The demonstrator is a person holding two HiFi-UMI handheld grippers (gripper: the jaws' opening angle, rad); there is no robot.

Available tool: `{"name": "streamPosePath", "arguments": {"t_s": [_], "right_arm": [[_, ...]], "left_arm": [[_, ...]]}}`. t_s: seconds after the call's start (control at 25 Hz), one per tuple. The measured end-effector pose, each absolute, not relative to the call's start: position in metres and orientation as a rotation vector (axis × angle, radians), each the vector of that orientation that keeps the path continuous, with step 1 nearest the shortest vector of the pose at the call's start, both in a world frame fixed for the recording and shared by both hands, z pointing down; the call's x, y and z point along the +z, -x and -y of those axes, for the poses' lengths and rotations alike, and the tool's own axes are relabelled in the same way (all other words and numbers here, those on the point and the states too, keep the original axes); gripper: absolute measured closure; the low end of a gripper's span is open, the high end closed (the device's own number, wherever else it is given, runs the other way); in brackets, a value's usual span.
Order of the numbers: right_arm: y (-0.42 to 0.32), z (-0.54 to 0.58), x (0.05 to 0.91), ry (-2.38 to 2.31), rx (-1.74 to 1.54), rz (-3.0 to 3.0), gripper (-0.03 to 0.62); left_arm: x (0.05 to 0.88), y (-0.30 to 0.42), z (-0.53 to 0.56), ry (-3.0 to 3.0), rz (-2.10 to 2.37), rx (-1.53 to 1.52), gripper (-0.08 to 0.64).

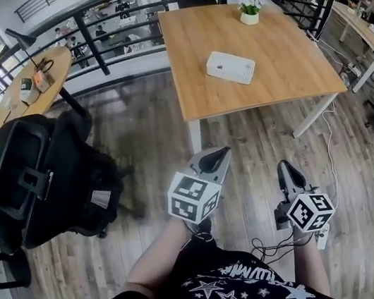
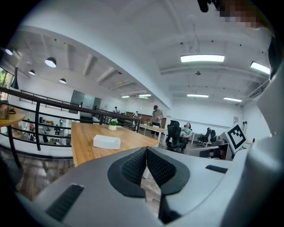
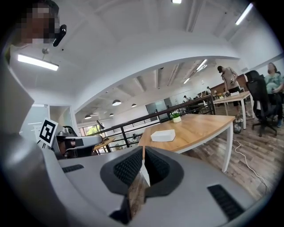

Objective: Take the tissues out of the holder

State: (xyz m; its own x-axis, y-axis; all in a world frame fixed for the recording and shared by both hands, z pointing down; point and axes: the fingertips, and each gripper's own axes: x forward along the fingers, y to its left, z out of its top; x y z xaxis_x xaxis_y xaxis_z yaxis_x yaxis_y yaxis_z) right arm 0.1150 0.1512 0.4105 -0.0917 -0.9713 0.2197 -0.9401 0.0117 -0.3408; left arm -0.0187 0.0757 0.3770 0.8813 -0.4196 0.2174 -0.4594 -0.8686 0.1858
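Your left gripper [image 1: 222, 153] and right gripper [image 1: 284, 164] hang closed and empty, short of the table [image 1: 289, 77] where the tissue holder [image 1: 230, 67] sits mid-top; arrive like that and you may shove it instead of pinching anything out.

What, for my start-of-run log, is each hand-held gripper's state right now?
Left hand-held gripper: closed, holding nothing.
Right hand-held gripper: closed, holding nothing.
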Motion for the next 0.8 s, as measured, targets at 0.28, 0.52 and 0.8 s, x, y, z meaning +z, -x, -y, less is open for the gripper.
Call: {"name": "streamPosePath", "arguments": {"t_s": [0.28,0.52,0.8], "right_arm": [[-0.122,-0.092,0.414,2.107,-0.637,-2.151,0.568],[-0.124,-0.048,0.413,2.143,-0.634,-2.12,0.568],[-0.119,-0.018,0.418,2.17,-0.64,-2.093,0.568]], "left_arm": [[0.385,0.013,-0.012,-2.804,0.626,0.254,0.546],[0.386,0.012,0.036,-2.802,0.598,0.241,0.546],[0.395,0.016,0.068,-2.814,0.574,0.252,0.546]]}}
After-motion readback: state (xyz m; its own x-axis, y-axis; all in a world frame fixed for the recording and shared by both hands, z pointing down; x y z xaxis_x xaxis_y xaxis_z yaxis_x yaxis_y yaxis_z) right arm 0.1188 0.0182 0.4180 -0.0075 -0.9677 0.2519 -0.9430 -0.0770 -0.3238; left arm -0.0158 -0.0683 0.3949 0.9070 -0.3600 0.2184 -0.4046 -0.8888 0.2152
